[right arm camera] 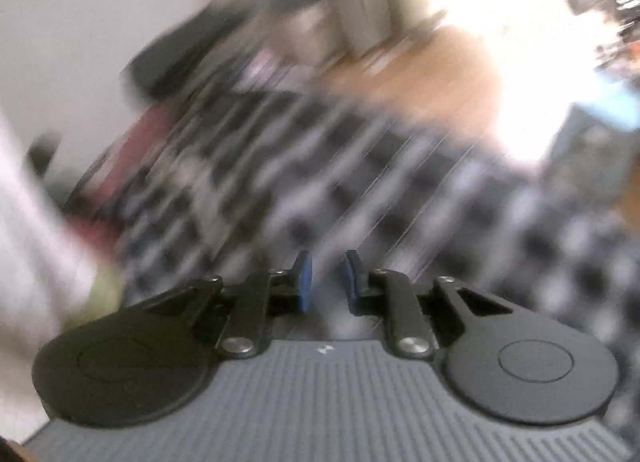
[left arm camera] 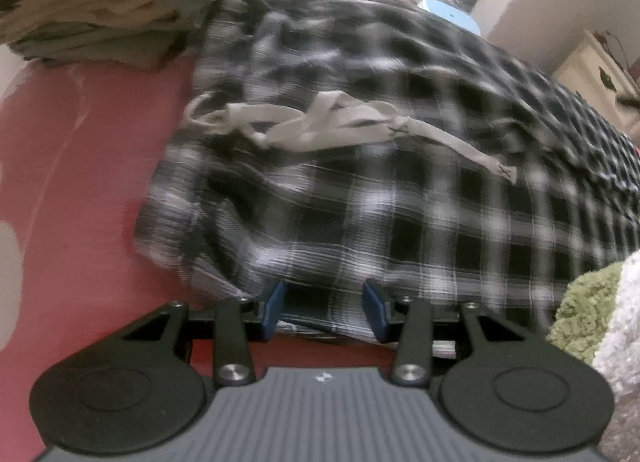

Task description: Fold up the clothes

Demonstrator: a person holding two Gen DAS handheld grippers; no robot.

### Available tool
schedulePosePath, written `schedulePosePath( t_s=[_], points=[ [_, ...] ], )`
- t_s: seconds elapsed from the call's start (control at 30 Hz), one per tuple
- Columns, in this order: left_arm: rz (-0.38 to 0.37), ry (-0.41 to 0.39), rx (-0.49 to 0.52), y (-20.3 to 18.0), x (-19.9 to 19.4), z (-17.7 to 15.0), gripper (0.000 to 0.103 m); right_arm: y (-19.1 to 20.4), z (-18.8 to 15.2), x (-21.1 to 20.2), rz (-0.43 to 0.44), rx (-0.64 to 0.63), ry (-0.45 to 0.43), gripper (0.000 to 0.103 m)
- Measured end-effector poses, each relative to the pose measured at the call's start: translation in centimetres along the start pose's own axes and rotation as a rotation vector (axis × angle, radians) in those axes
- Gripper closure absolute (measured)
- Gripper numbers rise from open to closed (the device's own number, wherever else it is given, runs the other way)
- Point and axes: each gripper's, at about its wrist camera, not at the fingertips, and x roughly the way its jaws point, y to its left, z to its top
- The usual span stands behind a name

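Note:
A black-and-white plaid garment with a white drawstring lies rumpled on a red spotted surface. My left gripper is open at the garment's near edge. Its blue pads stand wide apart, with a fold of the plaid cloth lying between them. In the right wrist view the same plaid garment is smeared by motion blur. My right gripper hovers over it, open by a narrow gap. Nothing sharp shows between its pads.
A stack of folded olive and dark clothes sits at the back left of the red surface. A green and white fluffy textile lies at the right. A wooden floor and blurred furniture show beyond the garment.

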Motion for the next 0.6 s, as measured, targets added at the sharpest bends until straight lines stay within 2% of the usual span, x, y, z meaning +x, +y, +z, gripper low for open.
schedulePosePath(
  t_s=[0.03, 0.1, 0.2, 0.27, 0.37, 0.5, 0.6],
  points=[
    [0.002, -0.007, -0.007, 0.3, -0.1, 0.0, 0.058, -1.1, 1.1, -0.5, -0.041, 0.027, -0.051, 0.084],
    [0.002, -0.015, -0.022, 1.0, -0.3, 0.0, 0.058, -2.0, 2.8, 1.0, -0.070, 0.119, -0.121, 0.083],
    [0.032, 0.028, -0.004, 1.8, 0.2, -0.3, 0.059, -0.8, 2.1, 3.8, 0.002, 0.207, -0.137, 0.083],
    [0.054, 0.062, 0.020, 2.1, 0.8, -0.5, 0.063, 1.8, 0.4, 6.8, 0.050, 0.233, -0.102, 0.083],
    [0.045, 0.064, 0.037, 2.3, 0.9, -0.6, 0.063, 4.7, -2.5, 9.6, 0.115, 0.201, 0.018, 0.083],
    [0.028, 0.069, 0.053, 3.0, 0.1, -0.7, 0.063, 9.4, -4.6, 11.8, 0.109, 0.056, 0.131, 0.083],
    [0.018, 0.061, 0.038, 3.5, -0.6, -0.7, 0.063, 9.2, -6.1, 11.0, 0.096, 0.103, 0.153, 0.083]
  ],
)
